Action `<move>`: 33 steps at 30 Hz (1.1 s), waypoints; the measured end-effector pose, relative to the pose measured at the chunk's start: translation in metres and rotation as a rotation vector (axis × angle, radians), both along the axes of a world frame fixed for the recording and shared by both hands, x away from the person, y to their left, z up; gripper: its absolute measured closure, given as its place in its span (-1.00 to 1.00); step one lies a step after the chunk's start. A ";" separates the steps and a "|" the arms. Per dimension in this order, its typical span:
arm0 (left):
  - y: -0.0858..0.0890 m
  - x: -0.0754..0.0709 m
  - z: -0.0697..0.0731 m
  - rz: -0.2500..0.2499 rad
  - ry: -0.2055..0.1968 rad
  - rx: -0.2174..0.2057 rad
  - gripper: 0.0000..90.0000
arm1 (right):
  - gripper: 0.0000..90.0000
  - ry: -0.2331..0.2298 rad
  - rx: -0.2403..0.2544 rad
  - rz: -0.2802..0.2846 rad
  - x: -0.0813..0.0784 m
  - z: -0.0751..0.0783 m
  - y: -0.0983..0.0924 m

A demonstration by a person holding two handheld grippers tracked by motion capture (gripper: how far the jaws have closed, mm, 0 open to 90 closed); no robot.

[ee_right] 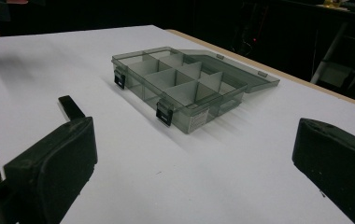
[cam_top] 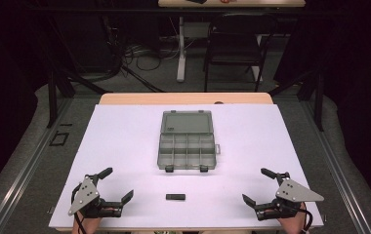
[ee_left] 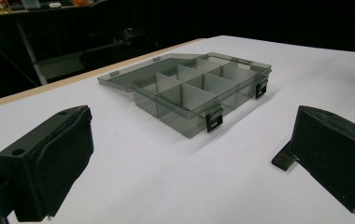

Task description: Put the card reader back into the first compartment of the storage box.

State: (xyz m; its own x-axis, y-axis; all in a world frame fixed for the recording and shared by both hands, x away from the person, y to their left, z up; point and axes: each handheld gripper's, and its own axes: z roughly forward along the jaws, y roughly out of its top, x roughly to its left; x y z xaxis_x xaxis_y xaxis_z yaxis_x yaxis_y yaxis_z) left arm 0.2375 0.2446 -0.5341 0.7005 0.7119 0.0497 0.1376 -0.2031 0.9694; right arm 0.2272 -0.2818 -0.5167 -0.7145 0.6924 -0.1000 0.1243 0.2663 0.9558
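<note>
On the tabletop (cam_top: 125, 136) from above, we see the open box (cam_top: 187, 141) at the centre, lid laid flat behind it, and a small black stick (cam_top: 175, 197) lying alone near our edge, midway between the two hands. The left gripper (cam_top: 116, 184) and right gripper (cam_top: 255, 185) rest at the near corners, jaws spread wide, nothing in either. We judge the step to be picking up the stick, so we should choose one hand and leave the other parked.

Along the left gripper (ee_left: 185, 154), the jaws stand fully apart and empty. The box (ee_left: 189, 91) sits ahead, its compartments bare, and an end of the stick (ee_left: 283, 159) peeks out beside the right-hand jaw. We would turn that way before lowering.

Along the right gripper (ee_right: 194, 158), the jaws are equally wide and hold nothing. The stick (ee_right: 71, 107) lies just beyond the left-hand jaw, the box (ee_right: 180, 88) further on with its latches facing us. Since the stick lies flat and low, we should bring the jaws down astride its narrow sides, close to the surface, and close squarely so it does not skid or tip.
</note>
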 end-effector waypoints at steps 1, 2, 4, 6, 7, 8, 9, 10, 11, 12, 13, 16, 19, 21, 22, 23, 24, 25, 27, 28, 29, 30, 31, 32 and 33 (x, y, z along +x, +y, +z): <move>0.000 0.000 0.000 -0.001 0.003 0.002 -1.00 | -1.00 -0.002 0.001 0.000 0.000 0.000 0.000; 0.000 0.001 0.000 0.001 0.003 0.001 -1.00 | -1.00 -0.002 0.000 0.002 0.000 0.000 0.000; 0.000 0.001 0.000 0.003 0.004 0.003 -1.00 | -1.00 -0.007 -0.003 0.001 0.000 0.000 -0.001; 0.000 0.001 0.001 0.005 0.004 0.009 -1.00 | -1.00 -0.003 -0.004 0.003 0.000 0.000 -0.001; 0.000 0.001 0.001 0.005 0.004 0.012 -1.00 | -1.00 0.000 -0.004 0.001 0.000 0.000 -0.001; 0.000 0.002 0.001 0.004 0.004 0.012 -1.00 | -1.00 0.001 -0.008 0.001 0.000 0.000 -0.001; 0.000 0.002 0.002 0.003 0.006 0.014 -1.00 | -1.00 0.001 -0.008 0.001 0.000 0.000 -0.001; -0.001 0.002 0.002 0.000 0.010 0.016 -1.00 | -1.00 0.003 -0.008 0.003 0.000 0.000 -0.001; -0.001 0.003 0.002 -0.001 0.012 0.022 -1.00 | -1.00 0.004 -0.011 0.002 0.000 0.000 -0.001; -0.002 0.003 0.003 -0.005 0.013 0.030 -1.00 | -1.00 0.006 -0.010 0.002 0.000 0.000 -0.001; -0.002 0.003 0.003 -0.008 0.014 0.035 -1.00 | -1.00 0.007 -0.009 0.004 0.001 0.000 -0.001; -0.004 0.005 0.006 -0.023 0.030 0.052 -1.00 | -1.00 0.007 -0.014 0.005 0.001 -0.001 -0.001; -0.006 0.007 0.008 -0.043 0.053 0.075 -1.00 | -1.00 0.011 -0.013 0.001 0.001 -0.001 -0.001; -0.009 0.009 0.009 -0.054 0.069 0.085 -1.00 | -1.00 0.011 -0.012 0.001 0.002 -0.001 -0.001; -0.011 0.010 0.010 -0.059 0.074 0.095 -1.00 | -1.00 0.010 -0.012 0.002 0.002 -0.001 -0.001; -0.012 0.011 0.011 -0.068 0.077 0.106 -1.00 | -1.00 0.011 -0.013 0.003 0.002 -0.001 -0.001; -0.014 0.012 0.011 -0.076 0.081 0.119 -1.00 | -1.00 0.011 -0.013 0.003 0.002 -0.001 -0.001; -0.016 0.013 0.012 -0.081 0.086 0.123 -1.00 | -1.00 0.012 -0.013 0.003 0.002 -0.001 -0.001; -0.019 0.015 0.012 -0.097 0.102 0.135 -1.00 | -1.00 0.013 -0.017 0.001 0.002 -0.001 -0.001; -0.022 0.016 0.012 -0.106 0.108 0.142 -1.00 | -1.00 0.015 -0.017 0.001 0.002 -0.001 -0.001; -0.025 0.017 0.012 -0.116 0.113 0.151 -1.00 | -1.00 0.020 -0.015 -0.001 0.002 -0.001 -0.001; -0.026 0.018 0.012 -0.121 0.117 0.160 -1.00 | -1.00 0.021 -0.015 -0.001 0.002 -0.001 -0.001; -0.029 0.018 0.012 -0.134 0.117 0.169 -1.00 | -1.00 0.020 -0.016 -0.001 0.002 -0.001 -0.001; -0.031 0.019 0.012 -0.142 0.118 0.179 -1.00 | -1.00 0.020 -0.017 -0.001 0.002 -0.001 -0.001; -0.034 0.020 0.012 -0.158 0.120 0.185 -1.00 | -1.00 0.020 -0.017 -0.001 0.002 -0.001 -0.001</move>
